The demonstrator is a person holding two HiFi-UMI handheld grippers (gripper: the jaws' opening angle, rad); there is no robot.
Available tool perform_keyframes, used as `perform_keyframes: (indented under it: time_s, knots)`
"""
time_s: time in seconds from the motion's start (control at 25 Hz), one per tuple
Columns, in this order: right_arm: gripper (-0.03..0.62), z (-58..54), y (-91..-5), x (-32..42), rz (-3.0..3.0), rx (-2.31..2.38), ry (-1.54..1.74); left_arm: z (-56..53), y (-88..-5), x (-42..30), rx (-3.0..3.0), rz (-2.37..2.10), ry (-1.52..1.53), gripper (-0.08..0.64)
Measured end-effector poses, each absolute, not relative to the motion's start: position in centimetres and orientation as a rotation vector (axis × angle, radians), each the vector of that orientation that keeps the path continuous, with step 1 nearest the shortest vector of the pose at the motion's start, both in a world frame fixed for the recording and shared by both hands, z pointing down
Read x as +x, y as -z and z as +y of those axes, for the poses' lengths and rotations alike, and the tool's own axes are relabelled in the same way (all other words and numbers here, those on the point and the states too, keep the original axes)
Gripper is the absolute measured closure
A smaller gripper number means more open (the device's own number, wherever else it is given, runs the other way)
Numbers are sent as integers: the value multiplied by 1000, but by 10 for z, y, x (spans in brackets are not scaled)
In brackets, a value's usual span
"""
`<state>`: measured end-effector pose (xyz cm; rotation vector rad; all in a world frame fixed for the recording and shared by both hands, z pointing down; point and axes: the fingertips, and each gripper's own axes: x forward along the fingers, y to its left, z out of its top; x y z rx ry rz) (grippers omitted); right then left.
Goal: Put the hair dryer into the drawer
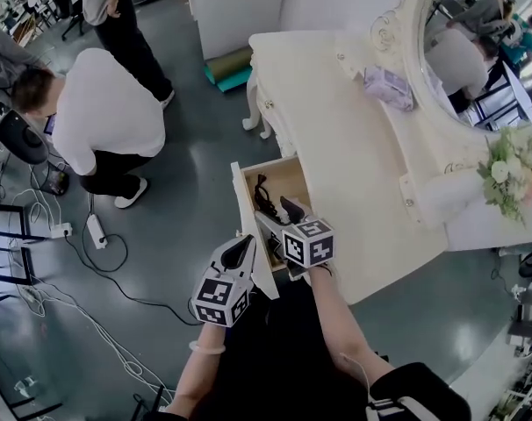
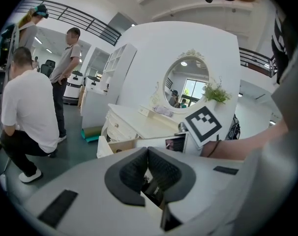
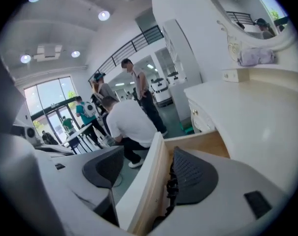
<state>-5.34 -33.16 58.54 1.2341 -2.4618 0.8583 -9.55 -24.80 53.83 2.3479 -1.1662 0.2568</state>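
Right gripper (image 3: 148,168) gapes astride drawer front (image 1: 248,226), left gripper (image 2: 148,154) closed, both empty; hair dryer cord (image 1: 264,196), seemingly such, could jam closing.

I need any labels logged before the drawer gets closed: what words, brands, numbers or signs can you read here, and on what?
No word or number can be read anywhere.
Marker cubes: black-and-white square patterns only, no letters.
Dark object, low in the left gripper view: a line of small pale print, too blurred to read.
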Motion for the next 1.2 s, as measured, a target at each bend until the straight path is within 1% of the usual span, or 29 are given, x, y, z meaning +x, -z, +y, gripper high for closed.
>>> perform_keyframes:
  time_s: [0.04,0.2,0.28,0.4,0.52,0.64,0.72,0.76,0.8,1.0,1.12,1.2]
  knots:
    - [288,-330,-568,-53,-2515,1242,-822,-249,-534,-95,2356,-1177,-242,566]
    - [332,-324,-507,-50,-2660,1295,-673,-251,-512,-94,2395,-1199,-185,566]
    - [360,-320,-481,-45,-2721,1356,-640,-252,-500,-94,2424,-1213,-165,566]
    - [376,-312,-449,-36,-2801,1439,-621,-252,-482,-94,2462,-1246,-128,566]
    - [420,-303,-427,-29,-2845,1491,-575,-251,-472,-97,2482,-1294,-94,566]
    - [475,-292,-417,-24,-2856,1531,-511,-248,-467,-96,2492,-1308,-67,566]
    - [533,-285,-411,-24,-2867,1556,-480,-246,-463,-94,2508,-1302,-55,566]
    - [546,-281,-408,-24,-2875,1571,-460,-246,-461,-92,2519,-1298,-46,566]
    - [574,-276,-405,-25,-2881,1581,-436,-245,-458,-90,2530,-1295,-33,566]
    - [575,-253,-407,-36,-2850,1600,-232,-239,-443,-87,2600,-1286,77,566]
    - [574,-236,-417,-44,-2816,1601,-72,-236,-448,-89,2598,-1286,70,566]
    - [574,-230,-427,-49,-2789,1585,-33,-235,-453,-89,2591,-1285,45,566]
